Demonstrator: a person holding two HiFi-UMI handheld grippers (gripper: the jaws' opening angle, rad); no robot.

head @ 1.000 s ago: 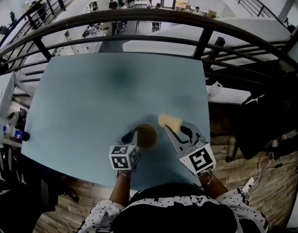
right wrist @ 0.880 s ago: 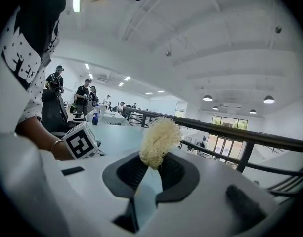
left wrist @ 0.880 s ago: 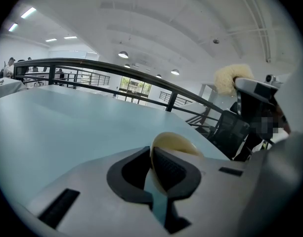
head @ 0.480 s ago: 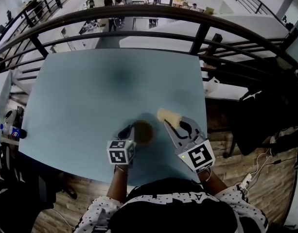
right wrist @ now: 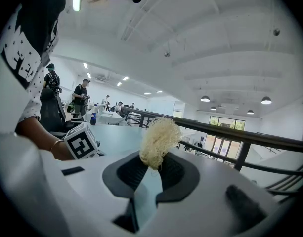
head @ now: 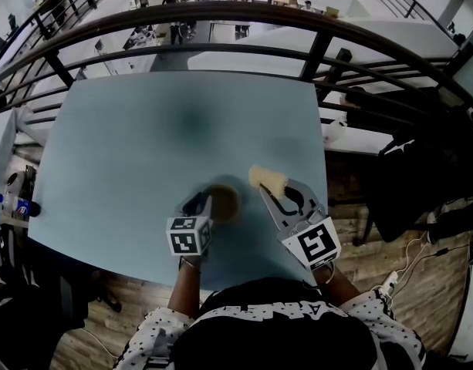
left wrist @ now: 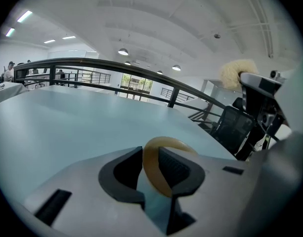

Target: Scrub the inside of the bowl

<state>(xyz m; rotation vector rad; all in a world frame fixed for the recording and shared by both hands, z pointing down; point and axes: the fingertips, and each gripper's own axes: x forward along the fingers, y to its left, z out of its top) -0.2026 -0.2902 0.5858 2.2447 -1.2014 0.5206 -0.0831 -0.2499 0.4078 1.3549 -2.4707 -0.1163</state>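
Tan bowl point(head: 223, 203), scrubber point(head: 267, 179) — near table point(head: 128, 145) edge

white dotted sleeves point(head: 153, 341), black lettered top point(head: 275, 338), grey left hand-held gripper point(head: 206, 202) and right hand-held gripper point(head: 268, 190) with marker cubes point(head: 188, 237).

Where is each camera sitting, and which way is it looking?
Head view: on the person's head, looking steeply down at the table; the left gripper, the right gripper and the shirt show.
Left gripper view: rides the left gripper, looking along its jaws, which have just been opening with the bowl rim between them; the right gripper shows at right.
Right gripper view: rides the right gripper, looking along jaws shut on the scrubber; the left wrist shows.
Shared: head and left gripper views both show the bowl.
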